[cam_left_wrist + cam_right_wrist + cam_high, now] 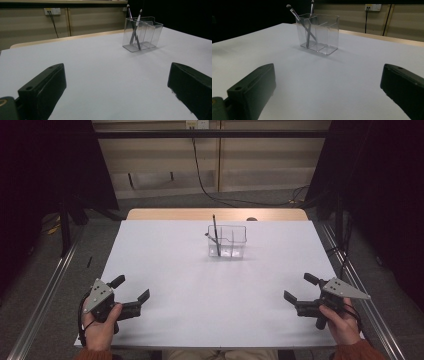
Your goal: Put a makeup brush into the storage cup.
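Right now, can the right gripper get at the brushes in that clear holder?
Probably yes. The right gripper is open and holds nothing, bare table lies between it and the clear holder, and the brushes stick up above its rim.

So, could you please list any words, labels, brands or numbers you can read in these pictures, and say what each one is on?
There is no readable text in any view.
The clear organiser, the two brushes in it and the white table bear no print.
The left gripper, the right gripper and the wall socket show no legible marking.
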The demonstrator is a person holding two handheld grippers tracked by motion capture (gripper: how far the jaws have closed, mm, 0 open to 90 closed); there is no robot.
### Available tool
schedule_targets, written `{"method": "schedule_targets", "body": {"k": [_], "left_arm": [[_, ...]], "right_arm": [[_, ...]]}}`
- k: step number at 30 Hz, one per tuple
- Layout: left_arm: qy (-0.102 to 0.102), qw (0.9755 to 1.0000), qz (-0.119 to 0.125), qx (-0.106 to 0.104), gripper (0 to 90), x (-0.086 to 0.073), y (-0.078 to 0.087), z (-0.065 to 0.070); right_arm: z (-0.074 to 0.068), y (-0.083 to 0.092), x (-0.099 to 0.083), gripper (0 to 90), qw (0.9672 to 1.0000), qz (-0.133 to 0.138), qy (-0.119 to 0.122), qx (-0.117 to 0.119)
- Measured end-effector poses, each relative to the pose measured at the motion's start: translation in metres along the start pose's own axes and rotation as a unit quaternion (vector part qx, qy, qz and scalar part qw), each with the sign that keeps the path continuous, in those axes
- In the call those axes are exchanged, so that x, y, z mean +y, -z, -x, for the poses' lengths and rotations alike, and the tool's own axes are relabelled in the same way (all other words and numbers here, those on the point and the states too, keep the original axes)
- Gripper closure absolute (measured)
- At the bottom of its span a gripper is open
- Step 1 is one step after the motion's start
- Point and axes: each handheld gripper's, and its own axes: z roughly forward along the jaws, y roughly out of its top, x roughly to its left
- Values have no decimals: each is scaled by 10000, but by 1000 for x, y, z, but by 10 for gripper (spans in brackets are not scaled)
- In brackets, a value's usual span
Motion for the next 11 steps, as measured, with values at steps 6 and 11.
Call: {"method": "schedule_targets", "body": {"k": [6, 11], "left_arm": [[-38, 10000, 18, -22, 21, -1, 0, -2], [-75, 9999, -8, -109, 21, 0, -1, -2]], "right_arm": [[-1, 0, 0, 0, 10000, -3, 51, -11], [0, 0, 0, 0, 10000, -4, 44, -18]]}}
